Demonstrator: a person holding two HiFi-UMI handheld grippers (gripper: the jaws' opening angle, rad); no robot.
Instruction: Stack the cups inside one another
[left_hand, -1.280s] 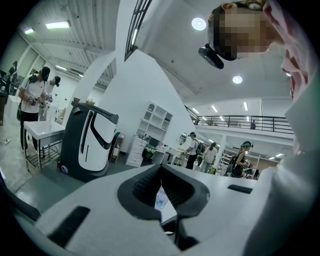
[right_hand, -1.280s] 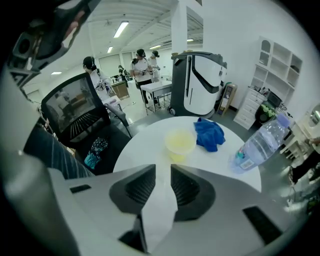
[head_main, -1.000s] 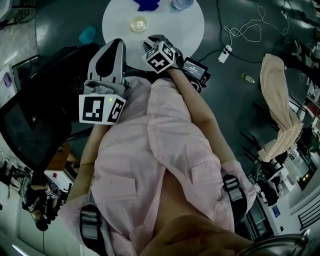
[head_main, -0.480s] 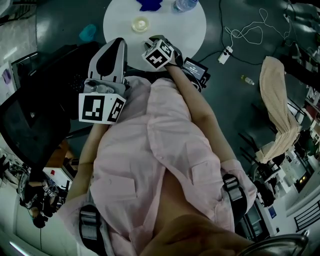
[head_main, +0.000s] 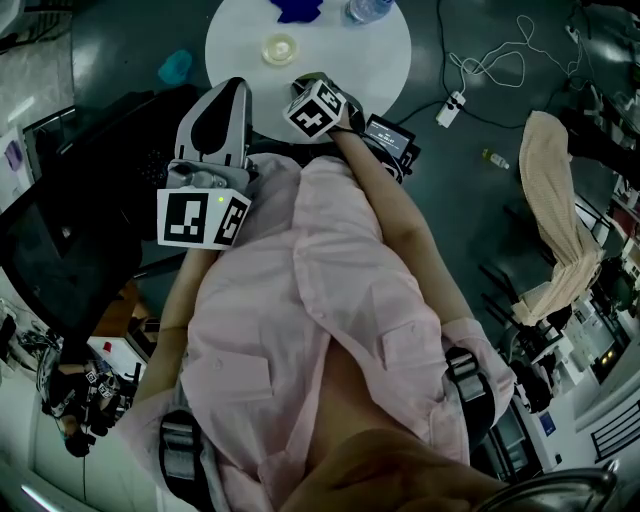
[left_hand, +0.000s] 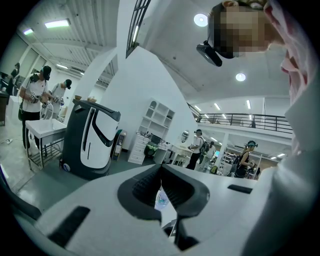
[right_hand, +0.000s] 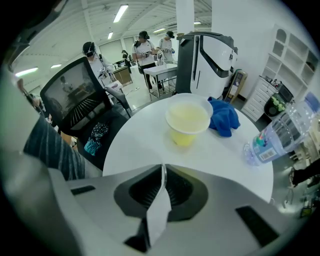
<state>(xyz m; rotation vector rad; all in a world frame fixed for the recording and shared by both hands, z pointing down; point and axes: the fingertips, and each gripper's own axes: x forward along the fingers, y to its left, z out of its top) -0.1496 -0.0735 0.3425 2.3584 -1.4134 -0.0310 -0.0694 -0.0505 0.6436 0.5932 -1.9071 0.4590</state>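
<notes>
A pale yellow cup (right_hand: 187, 122) stands upright near the middle of the round white table (right_hand: 130, 145), and the head view shows it too (head_main: 279, 47). My right gripper (right_hand: 162, 172) points steeply down over the table's near edge (head_main: 300, 82). Its jaws have just been closing. They now pinch a thin pale edge (right_hand: 156, 212) that looks like a cup's wall. The rest of that thing is hidden. My left gripper (head_main: 222, 100) is held level by the chest, off the table. Its jaws (left_hand: 160, 187) are together with nothing in them.
A blue cloth (right_hand: 224, 116) lies just behind the yellow cup. A clear water bottle (right_hand: 280, 132) lies on the table's right side. A black mesh chair (right_hand: 75, 100) stands left of the table, with a teal item (head_main: 175, 68) on the floor. Cables cross the floor at right (head_main: 480, 65).
In the head view the right gripper's marker cube has edged slightly toward the table. The left gripper has stayed in place.
</notes>
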